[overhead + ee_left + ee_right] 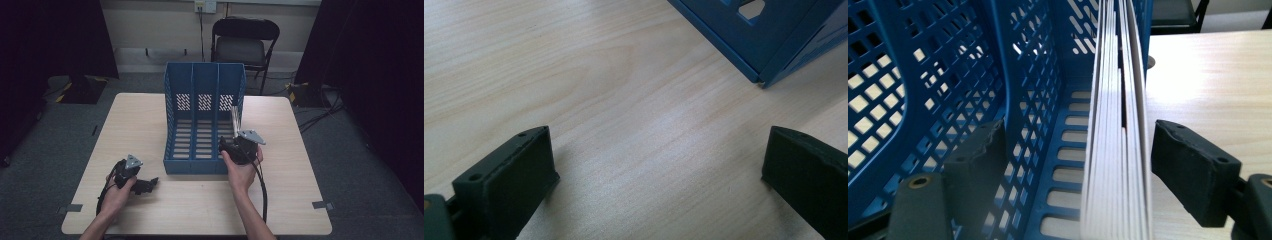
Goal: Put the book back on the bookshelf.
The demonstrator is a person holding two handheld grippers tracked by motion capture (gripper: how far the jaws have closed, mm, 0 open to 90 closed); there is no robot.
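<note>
Two tongs [1073, 165] astride pages [1118, 150] (upright)

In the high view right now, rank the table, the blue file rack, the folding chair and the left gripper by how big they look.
1. table
2. blue file rack
3. folding chair, though it stands farther from the camera, so its true size against the rack is unsure
4. left gripper

High view overlooks the table [150, 210]; gripper views sit close, sharing the blue rack [204, 80].
</note>
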